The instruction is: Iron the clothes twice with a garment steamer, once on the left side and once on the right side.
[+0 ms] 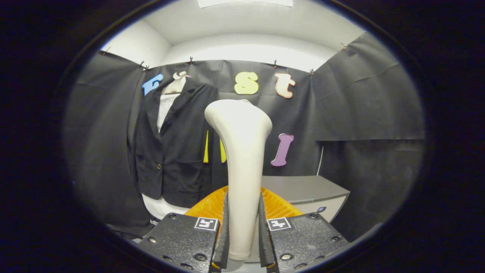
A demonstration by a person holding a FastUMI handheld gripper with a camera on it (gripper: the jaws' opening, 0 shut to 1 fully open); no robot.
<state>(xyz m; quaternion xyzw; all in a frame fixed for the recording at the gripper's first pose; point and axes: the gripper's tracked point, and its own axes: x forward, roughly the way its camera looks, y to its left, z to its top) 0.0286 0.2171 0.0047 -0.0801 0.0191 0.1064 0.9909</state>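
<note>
No words, brand names or numbers can be read anywhere. The only signs are two small square fiducial markers with blocky coded patterns, one on each half of the hand-held gripper [243,227] at the lower middle of the frame: the left marker [206,223] sits on the left body block, the right marker [279,223] on the right body block. Both carry patterns, not letters. Nothing legible shows on the cream steamer [242,159] standing between them.
</note>
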